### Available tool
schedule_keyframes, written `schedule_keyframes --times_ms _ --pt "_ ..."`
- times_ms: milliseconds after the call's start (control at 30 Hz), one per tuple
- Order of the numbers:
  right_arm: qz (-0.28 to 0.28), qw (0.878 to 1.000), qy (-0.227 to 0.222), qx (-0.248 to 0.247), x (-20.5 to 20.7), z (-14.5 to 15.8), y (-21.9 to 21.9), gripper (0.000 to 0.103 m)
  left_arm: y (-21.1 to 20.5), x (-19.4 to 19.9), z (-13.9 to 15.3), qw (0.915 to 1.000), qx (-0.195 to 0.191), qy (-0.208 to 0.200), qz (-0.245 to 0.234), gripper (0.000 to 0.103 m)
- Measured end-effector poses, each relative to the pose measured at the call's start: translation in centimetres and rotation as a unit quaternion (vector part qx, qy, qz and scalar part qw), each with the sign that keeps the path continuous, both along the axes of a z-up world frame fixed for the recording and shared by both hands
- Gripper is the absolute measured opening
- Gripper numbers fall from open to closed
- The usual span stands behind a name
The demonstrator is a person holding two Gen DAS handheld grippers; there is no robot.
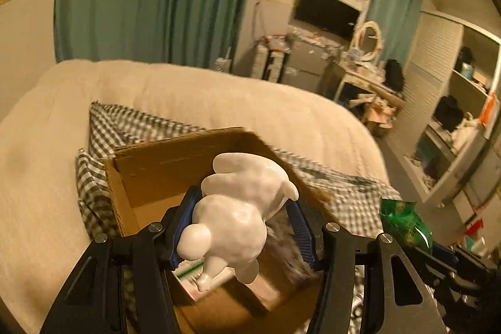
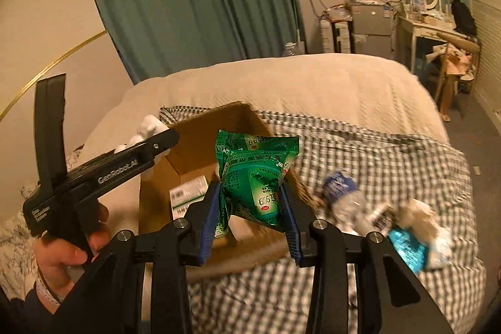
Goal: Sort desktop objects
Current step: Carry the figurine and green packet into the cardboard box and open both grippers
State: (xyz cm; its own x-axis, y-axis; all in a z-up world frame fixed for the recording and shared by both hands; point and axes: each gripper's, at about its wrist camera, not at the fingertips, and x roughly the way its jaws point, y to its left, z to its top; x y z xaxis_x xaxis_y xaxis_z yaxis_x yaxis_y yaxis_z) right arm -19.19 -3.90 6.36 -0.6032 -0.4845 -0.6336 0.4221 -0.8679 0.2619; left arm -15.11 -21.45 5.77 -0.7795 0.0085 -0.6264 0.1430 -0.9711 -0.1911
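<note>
Hand-held grippers both loaded, we hold the white figurine left and green sachet pack right over the cardboard box, release next.

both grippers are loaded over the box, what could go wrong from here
1. The white figurine is glossy and rounded, gripped only at its sides by the left gripper; it might slip and hit the small carton inside the cardboard box.
2. The green packet in the right gripper hangs near the box's right wall and could land on the checked cloth instead.
</note>
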Motion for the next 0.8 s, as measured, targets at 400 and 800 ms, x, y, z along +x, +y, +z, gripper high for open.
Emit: schedule_keyframes --times_ms 400,800 --pt "0.032 0.999 -0.021 -0.023 -3.5 -3.8 -3.7 0.058 -3.0 -5.0 -4.4 0.9973 -0.018 -0.064 0.032 0.067" --pt "-0.046 0.999 0.023 0.000 1.3 0.6 5.1 0.066 0.0 -0.7 -0.6 0.9972 -0.033 -0.055 0.037 0.086"
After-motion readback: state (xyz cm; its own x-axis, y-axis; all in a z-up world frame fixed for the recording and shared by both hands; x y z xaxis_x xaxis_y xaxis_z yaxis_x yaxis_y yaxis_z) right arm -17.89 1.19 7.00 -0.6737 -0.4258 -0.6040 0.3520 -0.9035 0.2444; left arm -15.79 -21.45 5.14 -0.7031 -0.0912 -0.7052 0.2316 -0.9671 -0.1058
